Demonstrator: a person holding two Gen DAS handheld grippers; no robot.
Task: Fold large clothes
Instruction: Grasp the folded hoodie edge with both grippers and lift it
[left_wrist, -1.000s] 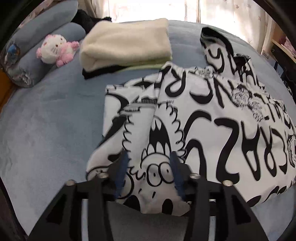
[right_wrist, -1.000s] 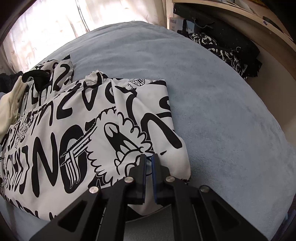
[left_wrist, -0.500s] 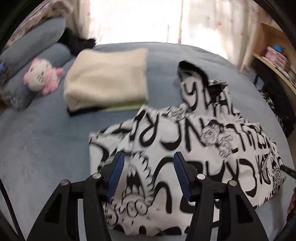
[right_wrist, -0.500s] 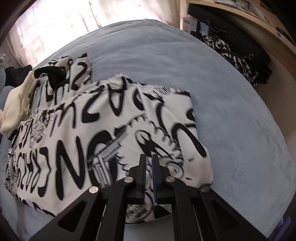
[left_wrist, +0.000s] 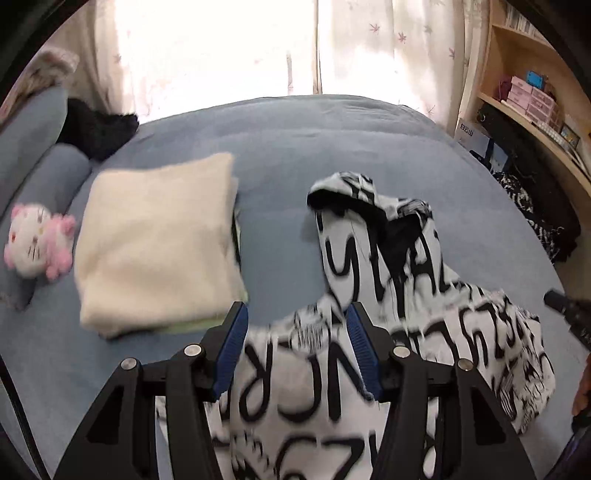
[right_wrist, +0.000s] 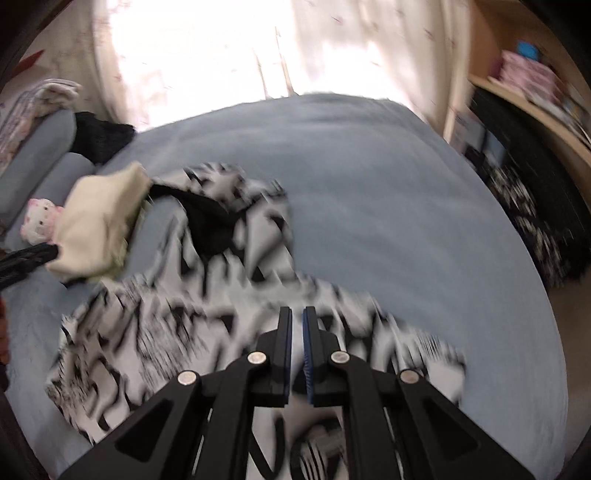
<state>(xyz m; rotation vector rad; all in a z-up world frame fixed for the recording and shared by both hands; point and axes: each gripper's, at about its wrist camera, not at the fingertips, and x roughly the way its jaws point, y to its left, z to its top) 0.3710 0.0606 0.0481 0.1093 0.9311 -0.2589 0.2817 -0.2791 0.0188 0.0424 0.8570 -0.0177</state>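
A white hoodie (left_wrist: 424, 295) with bold black lettering lies partly folded on the blue bed (left_wrist: 295, 147), its black-lined hood (left_wrist: 369, 206) pointing toward the window. My left gripper (left_wrist: 295, 310) hovers above the hoodie's left part, open, with nothing between its blue pads. In the right wrist view the hoodie (right_wrist: 221, 295) is blurred by motion. My right gripper (right_wrist: 297, 312) hangs over its near right part, shut, and no cloth shows in its jaws. The other gripper's dark tip (left_wrist: 565, 302) pokes in at the right edge.
A folded cream garment (left_wrist: 155, 240) lies left of the hoodie, beside a pink and white plush toy (left_wrist: 33, 243) and grey pillows (left_wrist: 55, 177). A black garment (left_wrist: 96, 129) sits by the curtain. Wooden shelves (left_wrist: 524, 92) and patterned dark clothes (left_wrist: 535, 210) flank the bed's right side.
Both grippers rose off the hoodie and tilted up, so more of the bed and window shows. The left pads, earlier pressed into the folded cloth, now stand clear above it.
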